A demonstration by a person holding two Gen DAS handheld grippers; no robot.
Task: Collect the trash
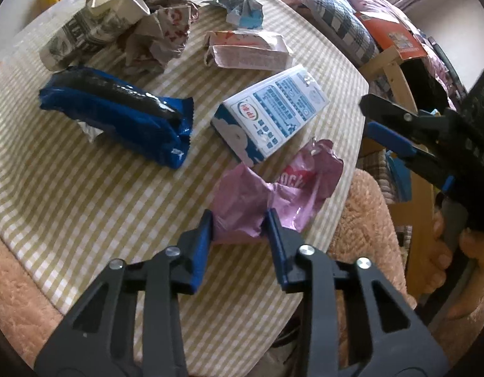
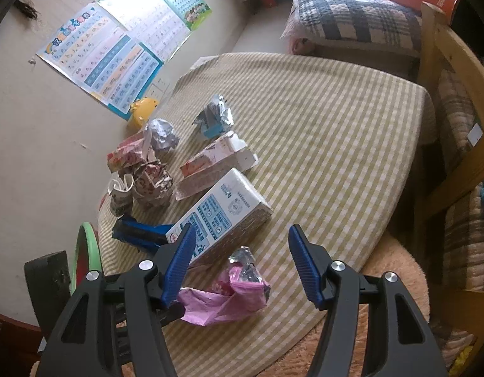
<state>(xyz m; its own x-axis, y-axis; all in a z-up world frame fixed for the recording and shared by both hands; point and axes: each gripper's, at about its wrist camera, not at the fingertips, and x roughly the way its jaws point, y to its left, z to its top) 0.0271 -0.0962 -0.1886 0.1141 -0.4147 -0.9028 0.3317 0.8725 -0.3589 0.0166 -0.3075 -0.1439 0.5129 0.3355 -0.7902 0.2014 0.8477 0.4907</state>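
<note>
1. Pink crinkled foil wrapper [image 1: 275,194] lies at the near table [image 1: 85,188] edge, its end between the left tool [image 1: 239,224] pads, pinched.
2. Right tool [image 2: 242,245] hovers spread wide, empty.
3. Beside the wrapper: a rectangular blue-and-white milk carton [image 1: 270,113], a glossy blue packet [image 1: 116,113].
4. Checked cloth covers the table.

pink wrapper [image 1: 282,194] reading "ock"
</note>
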